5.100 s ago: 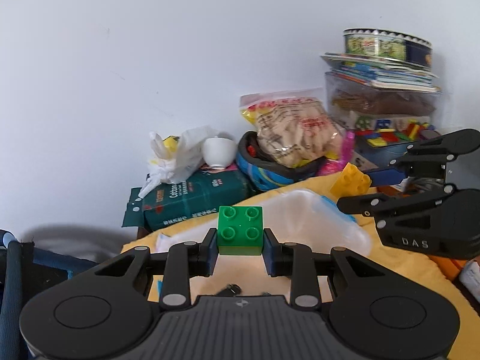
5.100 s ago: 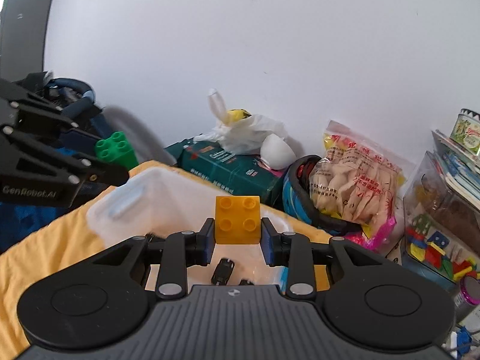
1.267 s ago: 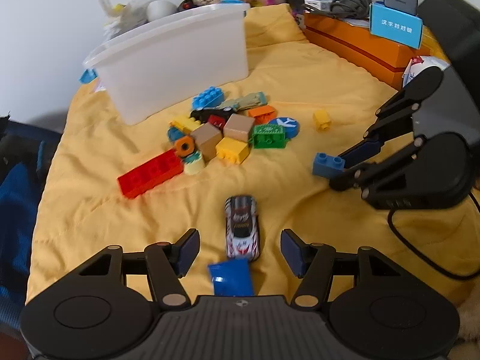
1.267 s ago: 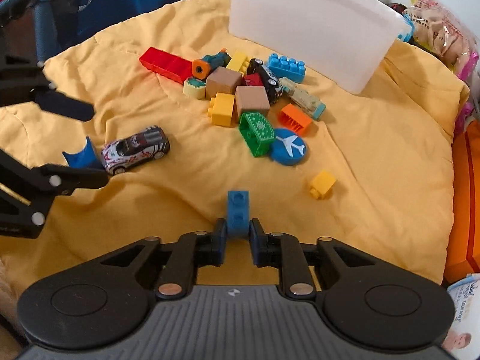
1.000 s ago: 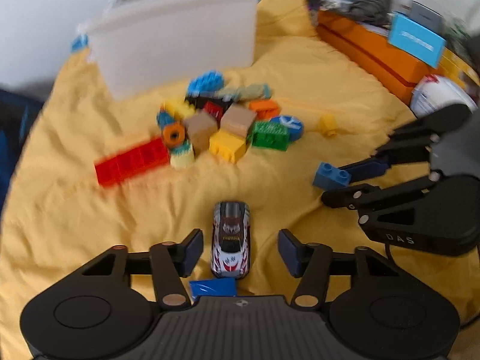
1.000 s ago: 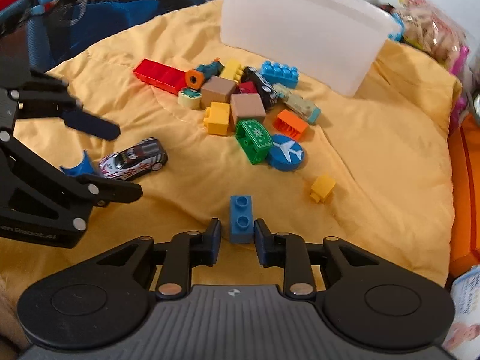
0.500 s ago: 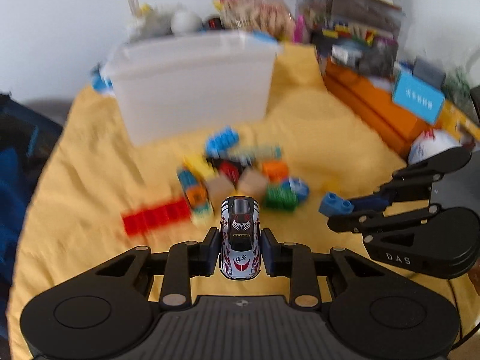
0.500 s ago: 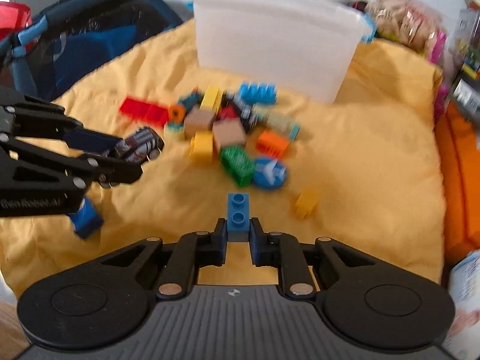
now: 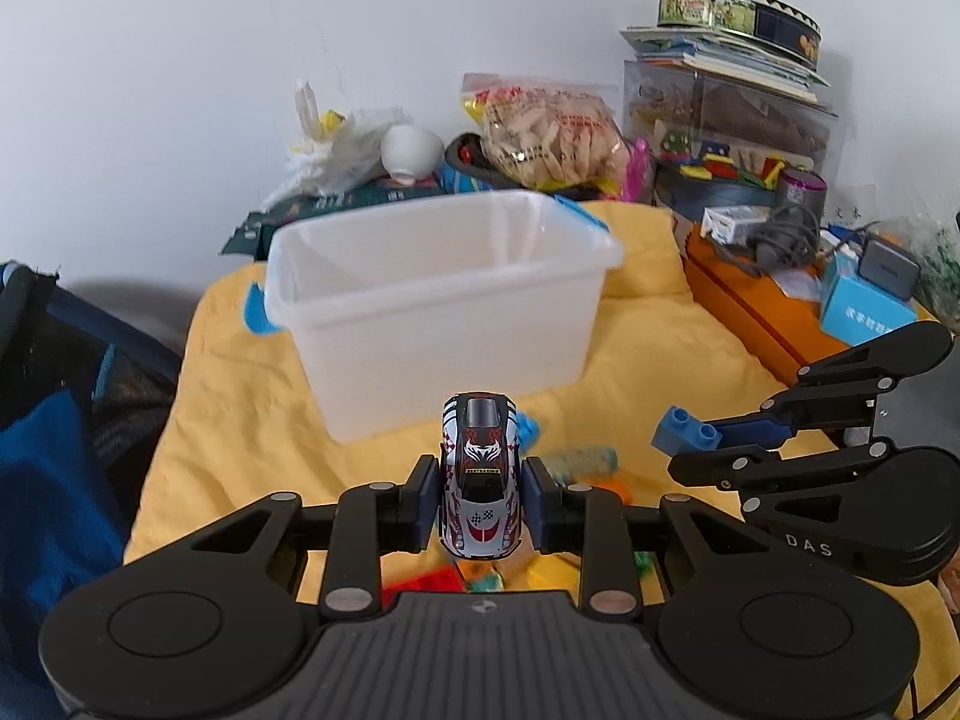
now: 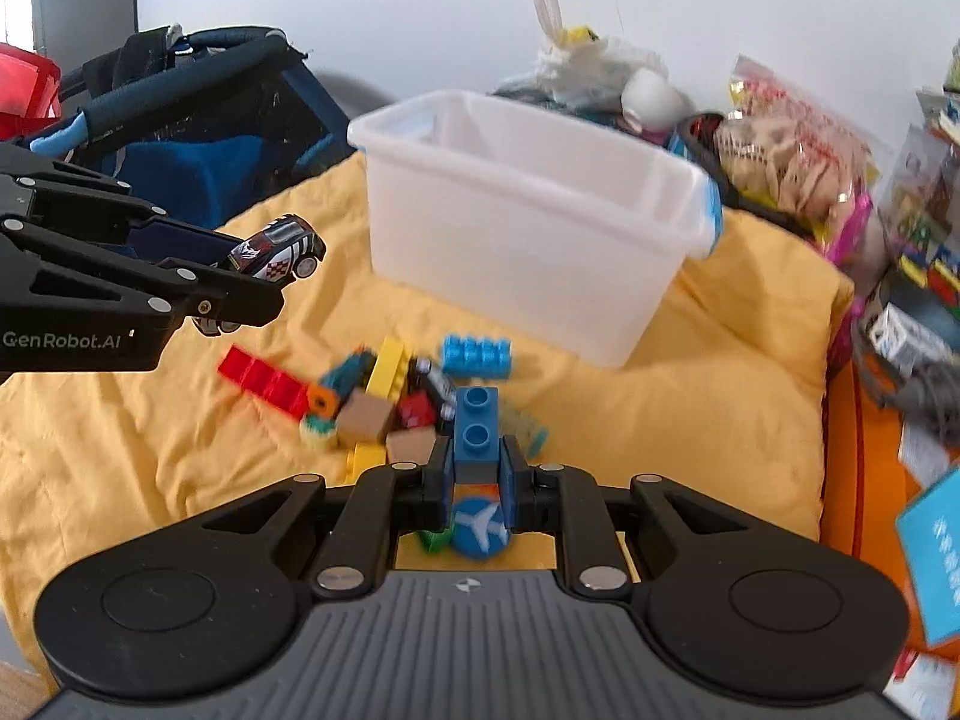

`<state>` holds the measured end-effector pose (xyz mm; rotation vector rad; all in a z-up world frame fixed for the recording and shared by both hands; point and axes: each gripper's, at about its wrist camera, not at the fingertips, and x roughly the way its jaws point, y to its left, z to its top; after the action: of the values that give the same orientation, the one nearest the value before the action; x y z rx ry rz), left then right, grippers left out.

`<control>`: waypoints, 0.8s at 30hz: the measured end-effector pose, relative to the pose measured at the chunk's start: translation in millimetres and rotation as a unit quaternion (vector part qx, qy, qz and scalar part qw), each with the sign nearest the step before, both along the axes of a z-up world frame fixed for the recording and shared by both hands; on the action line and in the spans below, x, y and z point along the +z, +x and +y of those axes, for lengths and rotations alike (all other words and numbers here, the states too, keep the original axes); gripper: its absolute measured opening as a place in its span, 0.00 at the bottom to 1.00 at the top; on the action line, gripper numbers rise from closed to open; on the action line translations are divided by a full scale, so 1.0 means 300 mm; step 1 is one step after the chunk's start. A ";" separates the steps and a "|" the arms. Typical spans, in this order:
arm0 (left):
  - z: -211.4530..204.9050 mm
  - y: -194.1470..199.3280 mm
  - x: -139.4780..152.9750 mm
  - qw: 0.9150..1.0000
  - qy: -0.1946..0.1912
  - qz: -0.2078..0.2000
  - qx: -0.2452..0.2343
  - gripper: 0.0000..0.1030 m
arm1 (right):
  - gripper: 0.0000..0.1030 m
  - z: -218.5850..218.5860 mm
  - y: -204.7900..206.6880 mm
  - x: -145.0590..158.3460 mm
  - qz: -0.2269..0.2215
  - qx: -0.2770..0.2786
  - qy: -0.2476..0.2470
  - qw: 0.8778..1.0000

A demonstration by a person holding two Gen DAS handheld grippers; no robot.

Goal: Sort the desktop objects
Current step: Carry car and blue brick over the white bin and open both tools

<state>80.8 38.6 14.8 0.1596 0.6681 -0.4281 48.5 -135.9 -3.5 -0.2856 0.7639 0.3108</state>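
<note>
My left gripper (image 9: 480, 495) is shut on a small white, red and black toy car (image 9: 480, 474), held in the air over the yellow cloth (image 9: 240, 396). In the right wrist view the same toy car (image 10: 279, 249) sticks out of that left gripper (image 10: 240, 282). My right gripper (image 10: 477, 480) is shut on a blue two-stud brick (image 10: 477, 426); the brick (image 9: 684, 432) also shows at the right of the left wrist view. A white plastic bin (image 9: 438, 294) stands open just beyond both grippers. A pile of loose bricks (image 10: 384, 396) lies on the cloth below them.
Behind the bin (image 10: 528, 240) lie a snack bag (image 9: 546, 138), a white bowl (image 9: 411, 150) and stacked boxes with a round tin (image 9: 735, 9). An orange box (image 9: 756, 306) with cables borders the cloth on the right. A dark blue fabric carrier (image 10: 198, 138) stands at the left.
Both grippers have closed on their toys, the left on the car and the right on the blue brick, and lifted them off the cloth toward the white bin.
</note>
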 end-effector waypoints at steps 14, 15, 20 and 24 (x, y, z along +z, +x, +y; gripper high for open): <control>-0.001 0.346 0.182 0.997 0.026 -0.077 0.007 0.32 | 0.17 0.028 0.353 0.225 -0.113 -0.037 -0.024 0.993; -0.003 0.374 0.183 0.997 0.025 -0.077 0.010 0.32 | 0.17 0.031 0.383 0.228 -0.113 -0.041 -0.024 0.992; -0.042 0.536 0.114 0.997 0.034 -0.055 0.033 0.32 | 0.17 0.061 0.514 0.181 -0.102 -0.073 -0.031 0.992; -0.050 0.546 0.084 0.997 0.040 -0.045 0.038 0.40 | 0.31 0.079 0.543 0.123 -0.077 -0.078 -0.047 0.993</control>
<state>244.5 23.7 40.1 0.2285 0.6002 -0.3193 211.5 -112.2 33.4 -0.3323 0.6441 0.1048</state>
